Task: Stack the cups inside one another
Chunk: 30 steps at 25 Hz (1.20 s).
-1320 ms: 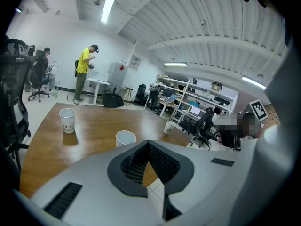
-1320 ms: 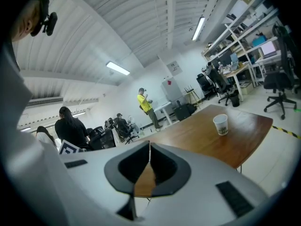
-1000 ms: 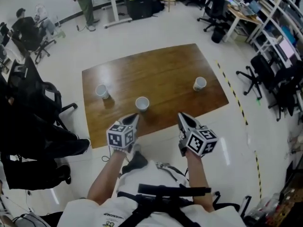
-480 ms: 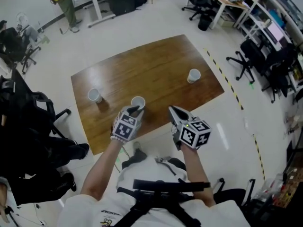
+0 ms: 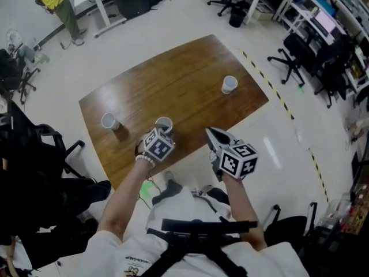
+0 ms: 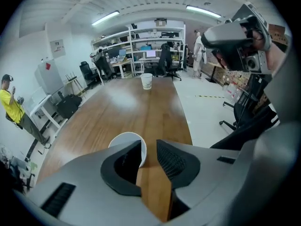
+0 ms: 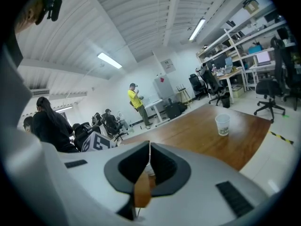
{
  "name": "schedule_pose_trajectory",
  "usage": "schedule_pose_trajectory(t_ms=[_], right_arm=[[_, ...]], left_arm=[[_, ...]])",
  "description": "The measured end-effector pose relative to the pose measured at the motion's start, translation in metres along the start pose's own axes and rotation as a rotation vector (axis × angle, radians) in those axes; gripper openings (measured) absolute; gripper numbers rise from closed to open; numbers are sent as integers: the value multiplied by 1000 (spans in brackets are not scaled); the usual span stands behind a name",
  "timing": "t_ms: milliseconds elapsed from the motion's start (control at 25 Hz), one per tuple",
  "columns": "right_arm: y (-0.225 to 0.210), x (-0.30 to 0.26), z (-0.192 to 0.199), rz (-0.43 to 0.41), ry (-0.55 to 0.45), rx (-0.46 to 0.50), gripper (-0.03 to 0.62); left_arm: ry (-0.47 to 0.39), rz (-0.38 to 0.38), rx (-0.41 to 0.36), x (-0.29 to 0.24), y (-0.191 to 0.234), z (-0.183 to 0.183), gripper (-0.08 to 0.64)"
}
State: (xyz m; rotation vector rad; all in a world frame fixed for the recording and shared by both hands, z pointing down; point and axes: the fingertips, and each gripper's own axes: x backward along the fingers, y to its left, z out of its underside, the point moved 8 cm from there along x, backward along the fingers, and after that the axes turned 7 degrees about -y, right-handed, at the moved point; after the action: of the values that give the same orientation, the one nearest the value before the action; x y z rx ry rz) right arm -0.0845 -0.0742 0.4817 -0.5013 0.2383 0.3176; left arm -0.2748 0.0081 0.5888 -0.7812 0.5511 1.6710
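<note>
Three white paper cups stand apart on the brown table [image 5: 190,68]: a left cup [image 5: 108,121], a middle cup [image 5: 164,123] near the front edge and a right cup [image 5: 229,84]. My left gripper [image 5: 164,133] points steeply down at the middle cup. In the left gripper view its jaws [image 6: 149,145] are opening; the middle cup [image 6: 123,140] sits just behind the left jaw, and only bare wood shows in the gap. My right gripper [image 5: 210,133] hovers shut over the table's front edge, with nothing held [image 7: 149,144]. The right cup [image 7: 222,124] stands ahead of it.
Office chairs [image 5: 291,62] stand at the table's right and dark chairs [image 5: 34,154] at its left. A person in yellow [image 5: 55,2] stands far back by a white desk. Yellow-black floor tape [image 5: 282,100] runs along the right side.
My left gripper has dropped forward onto the middle cup, rolled over, and its jaws have gone from shut to open. The right gripper has stayed put.
</note>
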Motion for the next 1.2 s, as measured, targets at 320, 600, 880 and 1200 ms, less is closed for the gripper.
schedule_pose_trajectory(t_ms=[320,600,880,1200], right_arm=[[-11,10,-4,29,-6,-9,23],[-18,13,-8,42,-15,-22,23],[-23,17,-9,46,-12,-29,23],[-25,17,-9,49,-16,-33,23]], left_arm=[[78,-2,-43,-18,0,1,103],[104,7,-38,-23,2,2,74],[116,10,-35,-26,0,0,21],[93,-18,-21,-20,4,-4,15]])
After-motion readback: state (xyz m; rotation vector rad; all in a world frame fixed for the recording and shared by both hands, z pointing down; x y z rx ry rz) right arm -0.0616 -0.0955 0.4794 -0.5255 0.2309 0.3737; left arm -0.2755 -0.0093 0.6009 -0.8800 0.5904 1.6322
